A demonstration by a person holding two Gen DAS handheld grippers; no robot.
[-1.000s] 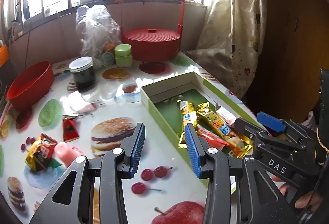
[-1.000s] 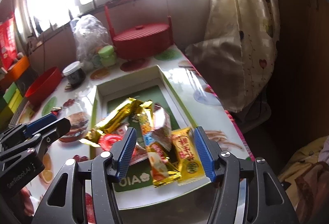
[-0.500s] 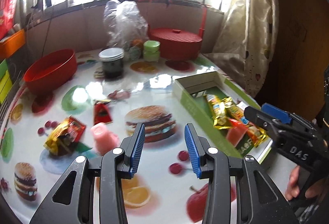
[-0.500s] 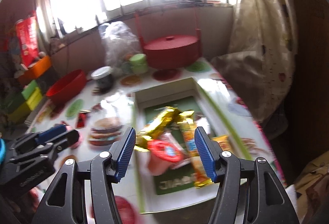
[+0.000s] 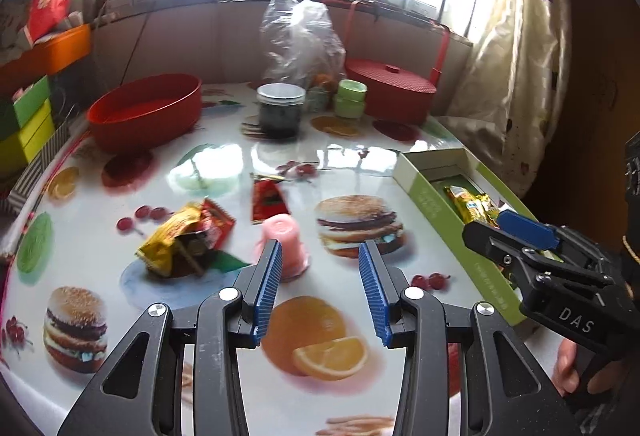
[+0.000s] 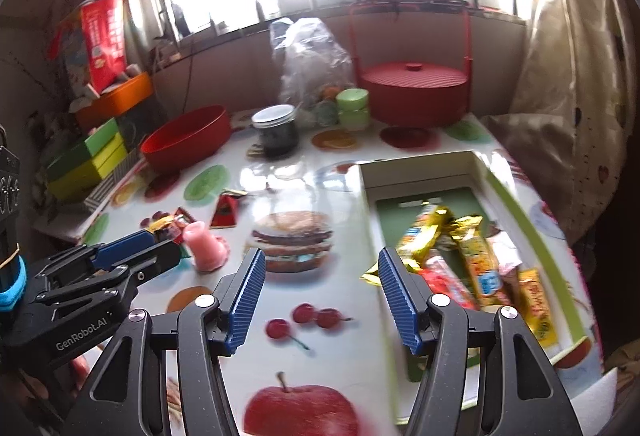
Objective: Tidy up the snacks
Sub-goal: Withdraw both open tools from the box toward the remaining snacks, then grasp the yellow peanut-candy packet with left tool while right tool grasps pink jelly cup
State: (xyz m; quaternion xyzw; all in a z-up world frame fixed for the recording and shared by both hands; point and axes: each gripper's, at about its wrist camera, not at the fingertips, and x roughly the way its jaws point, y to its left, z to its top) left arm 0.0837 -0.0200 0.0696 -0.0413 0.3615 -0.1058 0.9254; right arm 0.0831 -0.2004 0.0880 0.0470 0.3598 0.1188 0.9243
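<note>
While both hands hung over the table (image 5: pixel 280 396), most snacks already lay in the green box (image 6: pixel 532 220) on the right, and a few were left out on the left side. The biggest of these was the pile of gold and red packets (image 5: pixel 184 240), then the pink cup (image 5: pixel 282 242) just right of it, then the small red packet (image 5: pixel 267 198) a little farther away. The left gripper (image 5: pixel 320 292) had its jaws spread and empty, with the pink cup just past its left finger. I think the cup was next. To grab it well, the jaws needed to slide left so the cup sat between them, then squeeze softly, because it looked squashy. The right gripper (image 6: pixel 320 296) was spread and empty too, near the box's left wall. The tabletop was shiny, with burger and fruit pictures. At the far side stood a red bowl (image 5: pixel 146 110), a dark jar (image 5: pixel 280 110) and a red lidded pot (image 5: pixel 390 96), under bright windows.
</note>
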